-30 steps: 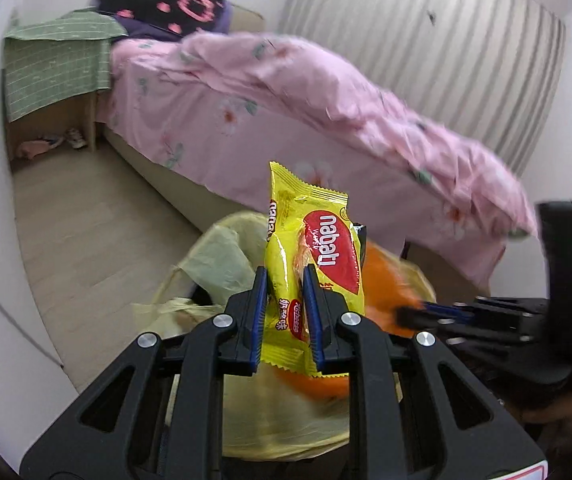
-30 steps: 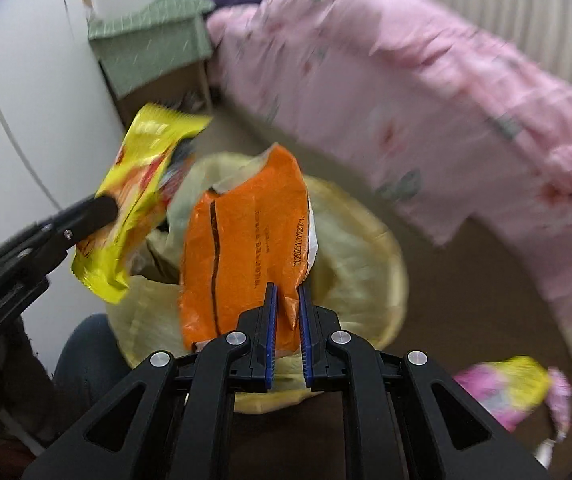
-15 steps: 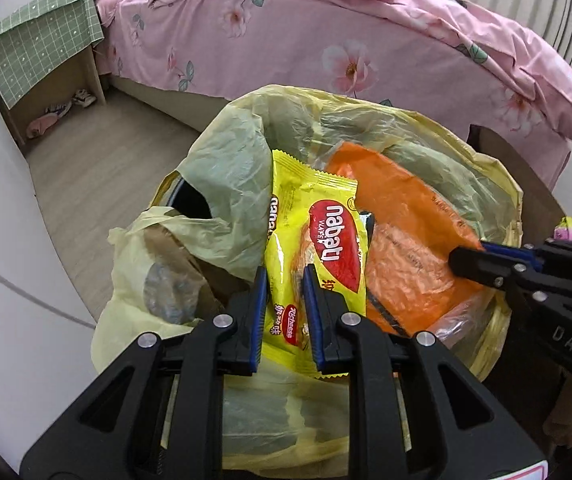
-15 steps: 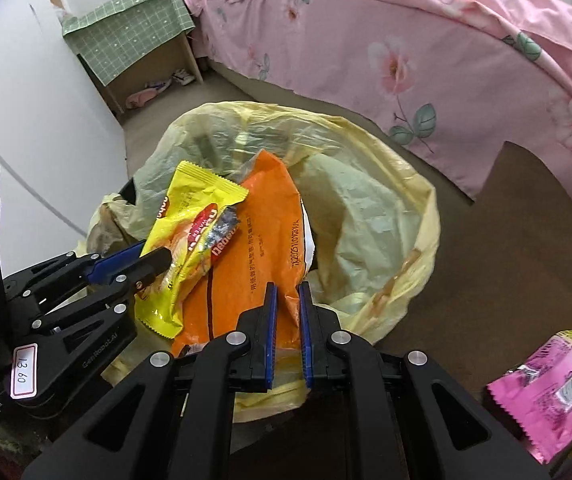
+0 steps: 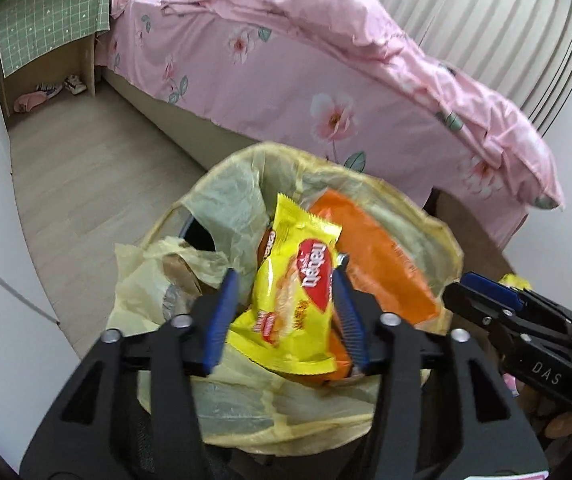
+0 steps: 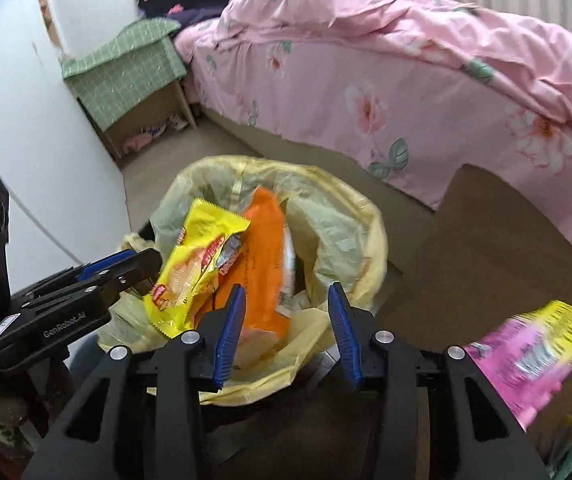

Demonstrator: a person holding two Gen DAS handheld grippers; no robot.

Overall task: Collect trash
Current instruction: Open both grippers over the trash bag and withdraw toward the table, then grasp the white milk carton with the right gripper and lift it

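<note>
From the left wrist, the left gripper (image 5: 283, 314) hangs over the yellow-lined bin (image 5: 444, 240) with fingers spread wide around the yellow wrapper (image 5: 298, 300), while from the right wrist the right gripper (image 6: 283, 330) tilts down, parted wide, above the orange packet (image 6: 261, 264) inside the liner.

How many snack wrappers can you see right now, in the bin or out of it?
3. A yellow wrapper and an orange wrapper sit in the bin's yellow bag. A pink wrapper lies on the floor to the right. Blurred litter beside it and anything deeper in the bag may add more.
</note>
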